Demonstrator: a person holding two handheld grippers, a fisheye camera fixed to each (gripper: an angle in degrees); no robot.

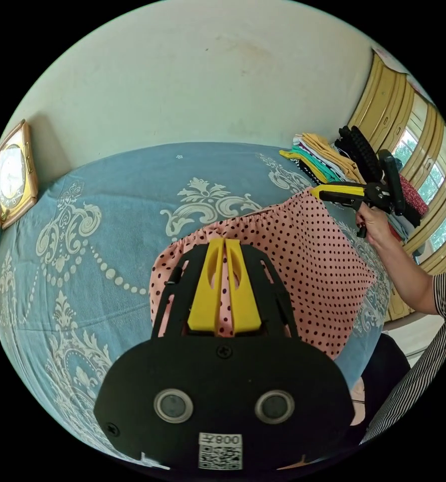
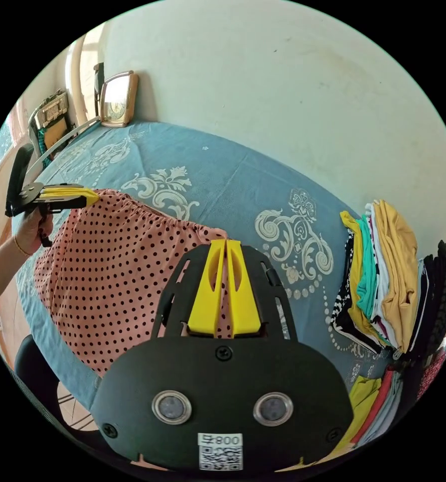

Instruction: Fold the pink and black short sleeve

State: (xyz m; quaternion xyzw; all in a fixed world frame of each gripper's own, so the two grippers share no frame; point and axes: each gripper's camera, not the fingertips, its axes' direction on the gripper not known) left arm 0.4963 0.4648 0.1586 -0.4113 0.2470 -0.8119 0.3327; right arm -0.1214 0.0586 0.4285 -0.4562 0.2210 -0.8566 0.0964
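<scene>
A big blue bedspread (image 1: 132, 201) with white curly patterns covers the bed. A plain pale wall (image 1: 207, 75) stands at the far side of it. A clock (image 1: 9, 175) in a gold wooden frame leans at the left end, against the wall. At the right end sits a pile of folded clothes (image 2: 383, 271) in yellow, green, white and black. Near that pile is a window with yellow wooden frames (image 1: 423, 150).

Both the left gripper (image 1: 225, 242) and the right gripper (image 2: 226, 243) are raised, jaws pressed together.
</scene>
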